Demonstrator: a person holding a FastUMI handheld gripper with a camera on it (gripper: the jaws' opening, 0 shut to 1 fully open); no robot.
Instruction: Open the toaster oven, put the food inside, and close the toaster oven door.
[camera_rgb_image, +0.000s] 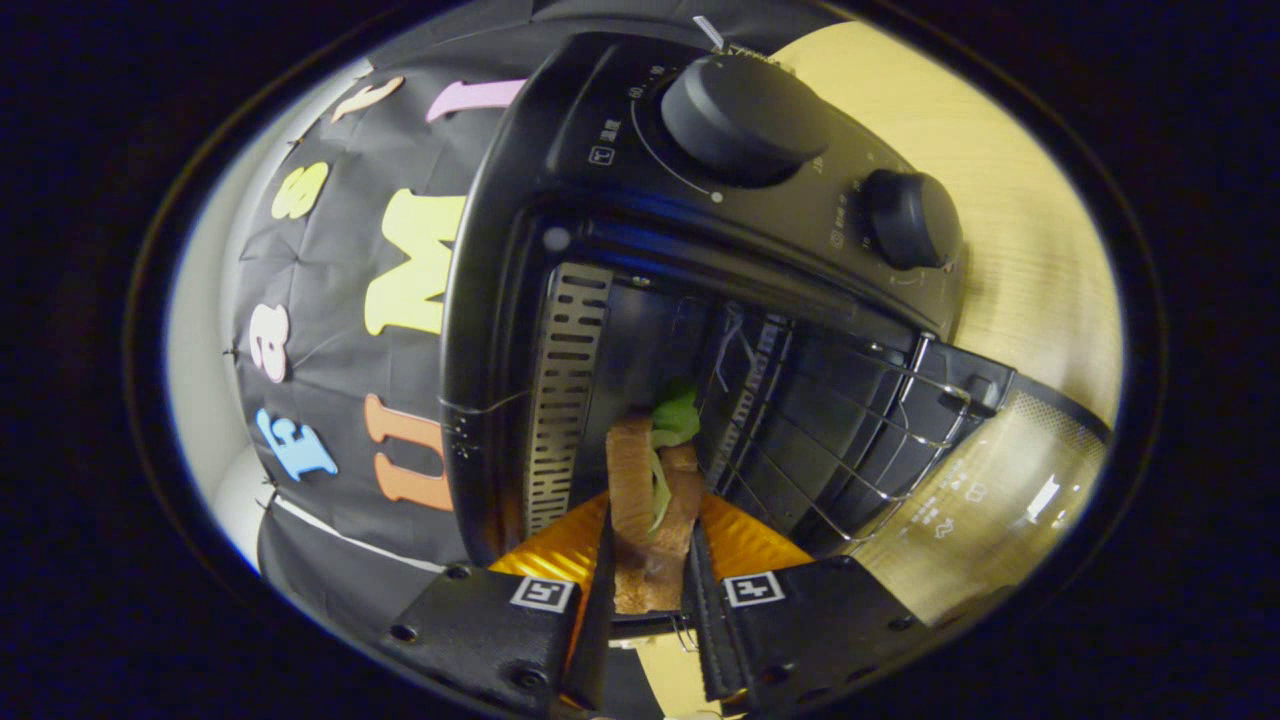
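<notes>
Gripper (650, 560) clamped on sandwich (650, 500), at open toaster oven (640, 200) mouth.

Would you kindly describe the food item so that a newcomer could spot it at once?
Find the black toaster oven, its door open. Just before its cavity, the tongs are shut on a sandwich: two tan bread slices with green lettuce poking out, the only soft, pale thing against dark metal and the wire rack.

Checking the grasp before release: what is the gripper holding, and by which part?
The gripper holds a sandwich, its fingers pressing on the two bread faces at the near end; the far end, with lettuce, points into the open toaster oven.
</notes>
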